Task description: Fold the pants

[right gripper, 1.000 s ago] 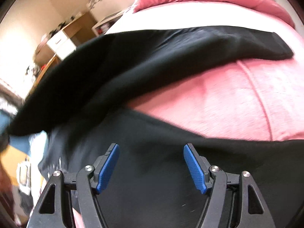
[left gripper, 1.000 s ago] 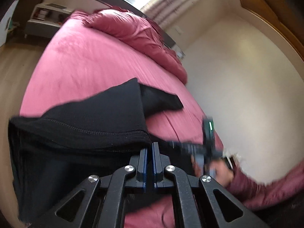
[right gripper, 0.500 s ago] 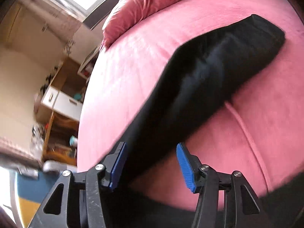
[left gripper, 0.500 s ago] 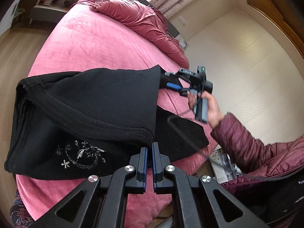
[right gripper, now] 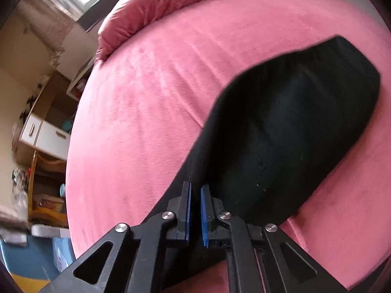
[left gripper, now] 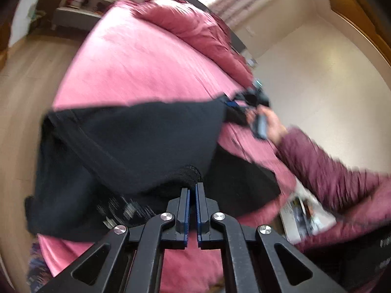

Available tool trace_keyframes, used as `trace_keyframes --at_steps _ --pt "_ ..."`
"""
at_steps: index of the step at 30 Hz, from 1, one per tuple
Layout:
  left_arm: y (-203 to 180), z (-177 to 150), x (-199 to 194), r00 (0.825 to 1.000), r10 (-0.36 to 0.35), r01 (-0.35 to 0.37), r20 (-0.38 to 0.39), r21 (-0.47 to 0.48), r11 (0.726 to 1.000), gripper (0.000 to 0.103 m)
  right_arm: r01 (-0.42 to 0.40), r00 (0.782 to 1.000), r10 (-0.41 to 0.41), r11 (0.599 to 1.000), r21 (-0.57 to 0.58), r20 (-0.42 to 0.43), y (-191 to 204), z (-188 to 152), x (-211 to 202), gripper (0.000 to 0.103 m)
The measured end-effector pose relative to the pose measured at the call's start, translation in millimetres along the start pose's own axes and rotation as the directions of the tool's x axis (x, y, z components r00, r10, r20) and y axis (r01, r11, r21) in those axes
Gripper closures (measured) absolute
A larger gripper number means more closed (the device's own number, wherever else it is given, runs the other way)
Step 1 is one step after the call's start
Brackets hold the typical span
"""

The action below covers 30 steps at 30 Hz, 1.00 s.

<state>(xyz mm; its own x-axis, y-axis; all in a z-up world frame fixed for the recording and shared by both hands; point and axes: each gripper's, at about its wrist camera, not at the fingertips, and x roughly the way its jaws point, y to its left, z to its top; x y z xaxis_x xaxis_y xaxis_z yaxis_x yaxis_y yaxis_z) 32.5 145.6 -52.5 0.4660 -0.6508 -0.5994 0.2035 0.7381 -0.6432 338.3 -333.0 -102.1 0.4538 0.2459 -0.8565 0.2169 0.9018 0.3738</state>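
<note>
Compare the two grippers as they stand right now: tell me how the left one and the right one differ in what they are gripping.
The left gripper pinches a thick bunched edge of the black pants; the right gripper pinches a flatter edge along one leg. The cloth ahead of the left gripper is lifted and draped, while ahead of the right gripper the leg lies out on the pink bed. Both are shut on the same garment.
</note>
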Motion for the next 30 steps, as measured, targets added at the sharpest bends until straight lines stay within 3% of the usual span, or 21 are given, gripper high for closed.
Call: trace_keyframes --at_steps 3,7,11,14,17,21,26,30 --pt "14.4 40.6 -4.6 0.991 0.113 -0.111 0.076 -0.027 0.993 0.099 -0.049 0.997 0.051 0.998 -0.042 0.051 8.4 0.8 -21.2 0.096" --pt "33.6 107.3 -16.1 0.953 0.227 -0.216 0.198 -0.078 0.973 0.100 -0.148 0.978 0.155 0.987 -0.062 0.136 5.3 -14.1 -69.2 0.096" --pt "40.3 154.2 -27.9 0.918 0.284 -0.261 0.277 -0.116 0.958 0.100 -0.236 0.949 0.248 0.968 -0.085 0.193 -5.3 -40.9 -116.5 0.096" --pt "34.3 166.9 -39.3 0.899 0.301 -0.285 0.318 -0.097 0.954 0.100 -0.275 0.934 0.298 0.952 -0.133 0.197 -13.6 -76.9 -148.8 0.096" --pt "25.0 163.1 -41.4 0.888 0.320 -0.319 0.330 -0.058 0.946 0.100 -0.296 0.929 0.323 0.941 -0.163 0.177 -21.6 -121.8 -173.4 0.096" --pt "24.5 138.6 -47.7 0.888 0.323 -0.323 0.328 -0.055 0.945 0.100 -0.312 0.934 0.333 0.937 -0.159 0.131 -39.5 -180.7 -185.9 0.096" --pt "38.7 79.2 -51.0 0.900 0.345 -0.330 0.267 -0.102 0.938 0.100 -0.287 0.955 0.295 0.945 -0.154 0.029 -55.5 -243.5 -171.7 0.096" --pt "65.2 29.7 -45.9 0.902 0.389 -0.357 0.186 -0.184 0.916 0.100 -0.255 0.967 0.253 0.958 -0.129 -0.033 -65.1 -266.0 -144.0 0.096"
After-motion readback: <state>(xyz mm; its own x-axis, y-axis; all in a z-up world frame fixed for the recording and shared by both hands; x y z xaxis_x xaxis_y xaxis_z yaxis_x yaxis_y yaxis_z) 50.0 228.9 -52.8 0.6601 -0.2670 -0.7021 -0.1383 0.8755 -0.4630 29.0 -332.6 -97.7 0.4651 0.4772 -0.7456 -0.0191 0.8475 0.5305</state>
